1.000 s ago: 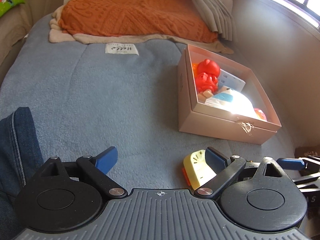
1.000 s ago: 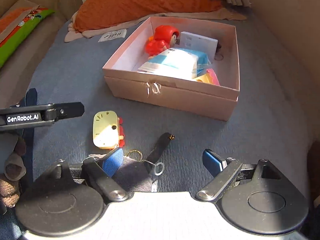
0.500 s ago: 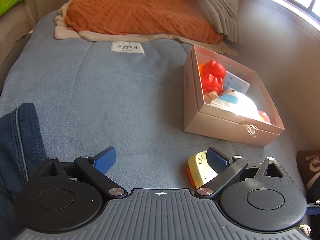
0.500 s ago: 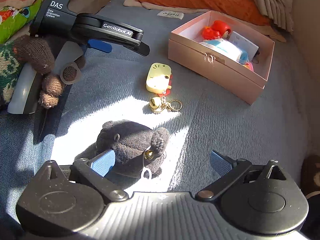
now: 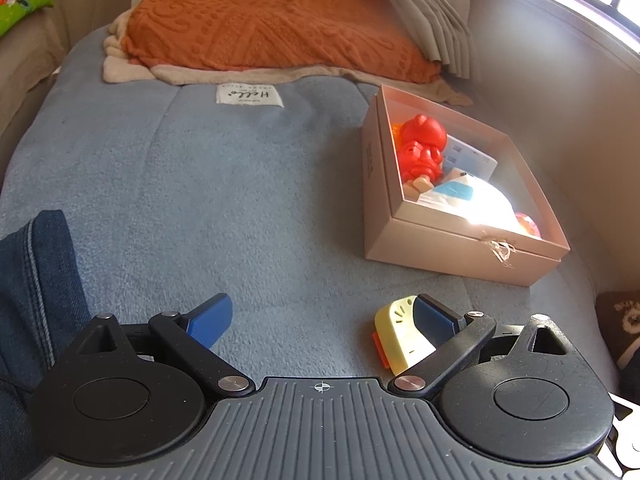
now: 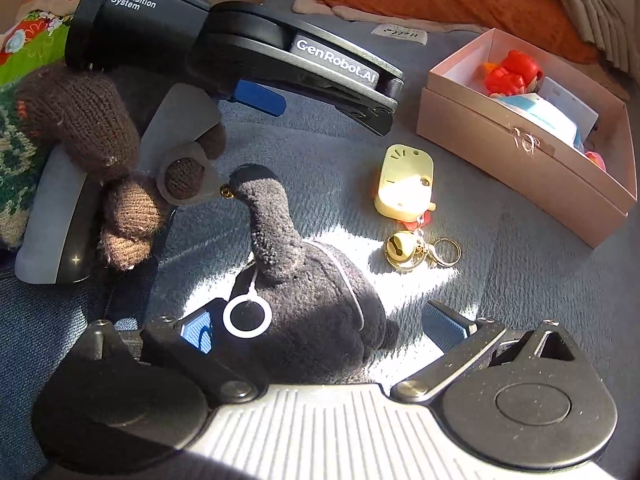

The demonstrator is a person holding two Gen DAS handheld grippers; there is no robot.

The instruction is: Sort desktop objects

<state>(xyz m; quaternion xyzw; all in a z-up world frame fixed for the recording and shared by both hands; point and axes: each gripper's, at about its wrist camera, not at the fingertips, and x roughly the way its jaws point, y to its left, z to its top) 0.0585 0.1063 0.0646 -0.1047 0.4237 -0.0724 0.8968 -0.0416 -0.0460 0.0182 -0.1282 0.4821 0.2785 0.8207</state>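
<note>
A dark grey plush toy [image 6: 316, 312] with a white ring tag [image 6: 247, 316] lies on the blue blanket between the fingers of my right gripper [image 6: 320, 326]. That gripper is open and its pads do not press the plush. A yellow keychain toy [image 6: 404, 184] with a gold bell [image 6: 400, 246] lies just beyond it. My left gripper [image 5: 322, 318] is open and holds nothing. It hovers over the blanket with the yellow toy [image 5: 396, 332] beside its right finger. The open pink box [image 5: 460, 240] holds a red figure [image 5: 422, 148] and a blue and white packet [image 5: 460, 196].
A hand in a brown knitted glove [image 6: 80, 120] holds the left gripper's handle at the left of the right wrist view. The pink box [image 6: 520, 160] sits to the right. An orange pillow [image 5: 272, 20] and grey curtain [image 5: 424, 20] lie at the back. A denim-clad leg [image 5: 36, 288] is at the left.
My right gripper has moved over the plush toy, rolled, and opened wider, so the plush now sits between its fingers. The left gripper has stayed put.
</note>
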